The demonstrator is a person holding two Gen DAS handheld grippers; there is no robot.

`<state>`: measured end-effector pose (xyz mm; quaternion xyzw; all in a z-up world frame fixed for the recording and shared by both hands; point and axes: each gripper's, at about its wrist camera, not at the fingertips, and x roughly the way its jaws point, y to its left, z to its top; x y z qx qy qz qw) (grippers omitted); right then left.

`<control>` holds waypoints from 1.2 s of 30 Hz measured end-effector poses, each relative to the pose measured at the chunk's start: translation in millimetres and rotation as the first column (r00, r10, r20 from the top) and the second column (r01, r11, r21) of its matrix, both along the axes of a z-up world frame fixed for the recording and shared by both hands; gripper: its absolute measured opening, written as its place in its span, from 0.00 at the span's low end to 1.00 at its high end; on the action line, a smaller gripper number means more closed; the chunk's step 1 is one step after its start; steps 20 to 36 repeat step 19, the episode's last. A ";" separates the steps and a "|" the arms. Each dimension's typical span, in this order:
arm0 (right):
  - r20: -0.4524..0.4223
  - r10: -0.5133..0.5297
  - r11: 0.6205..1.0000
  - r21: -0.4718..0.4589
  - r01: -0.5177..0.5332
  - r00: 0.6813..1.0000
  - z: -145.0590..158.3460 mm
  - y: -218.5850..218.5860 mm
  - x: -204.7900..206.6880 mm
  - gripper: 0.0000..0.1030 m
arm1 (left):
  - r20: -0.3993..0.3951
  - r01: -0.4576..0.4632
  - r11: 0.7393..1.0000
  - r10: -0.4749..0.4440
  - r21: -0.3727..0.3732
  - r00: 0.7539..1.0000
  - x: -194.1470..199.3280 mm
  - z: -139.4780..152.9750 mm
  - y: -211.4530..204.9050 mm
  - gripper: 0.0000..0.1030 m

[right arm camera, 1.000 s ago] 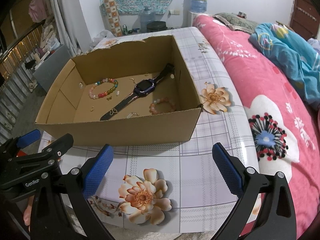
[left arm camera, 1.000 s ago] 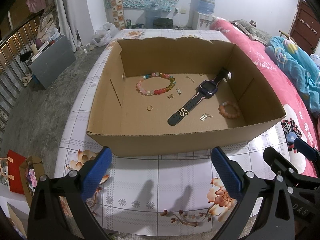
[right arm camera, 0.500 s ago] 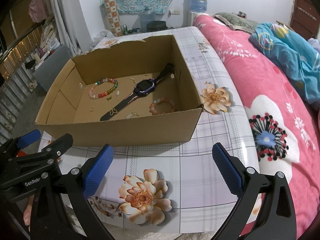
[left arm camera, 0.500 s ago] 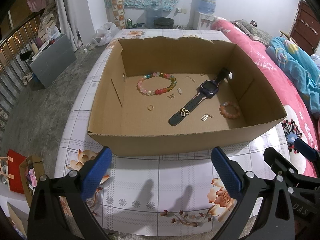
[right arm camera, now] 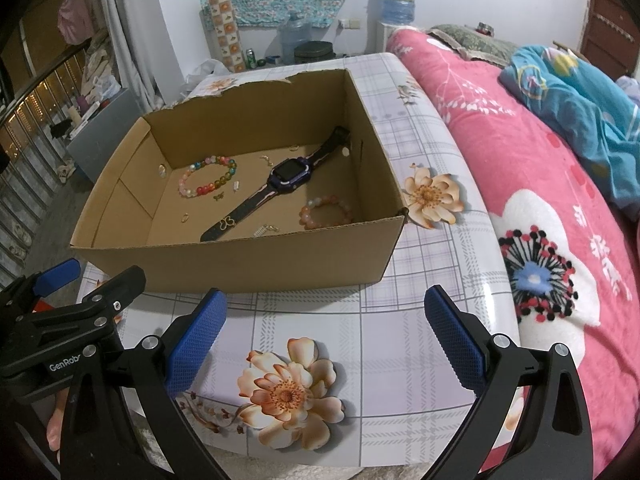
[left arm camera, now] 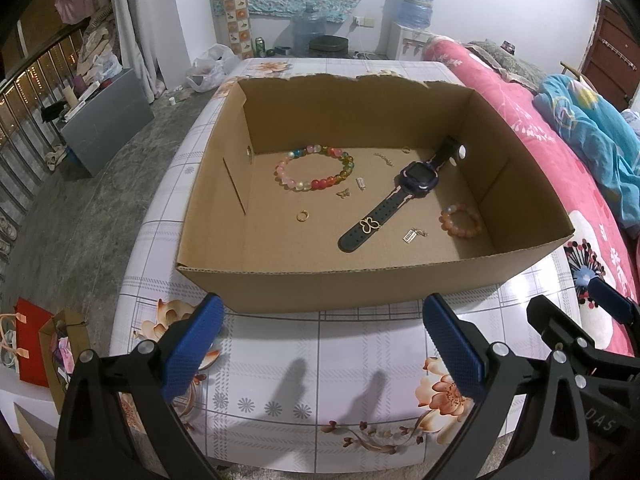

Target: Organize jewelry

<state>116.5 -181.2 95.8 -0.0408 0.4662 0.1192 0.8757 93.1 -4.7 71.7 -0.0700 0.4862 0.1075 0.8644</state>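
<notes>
Watch (left arm camera: 402, 193) diagonal in box (left arm camera: 320, 284), strap end nearest.

Left tongs (left arm camera: 320, 336) and right tongs (right arm camera: 324, 328) gape wide (both empty), side by side.

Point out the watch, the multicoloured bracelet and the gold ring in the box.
watch (left arm camera: 419, 175), left wrist view, on its dark screen.
multicoloured bracelet (left arm camera: 320, 183), left wrist view, on the red beads nearest the camera.
gold ring (left arm camera: 302, 215), left wrist view, on the band.
</notes>
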 end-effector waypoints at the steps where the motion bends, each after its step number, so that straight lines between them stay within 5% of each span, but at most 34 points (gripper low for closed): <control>1: 0.000 0.000 1.000 0.000 0.000 1.000 0.0 0.0 0.0 0.92 | 0.000 0.000 1.000 0.000 0.001 1.000 0.5 0.0 -0.3 0.95; 36: 0.000 0.000 1.000 0.000 0.000 1.000 -0.1 -0.5 0.8 0.92 | -0.011 -0.028 1.000 0.028 -0.011 1.000 -0.8 -1.8 2.6 0.95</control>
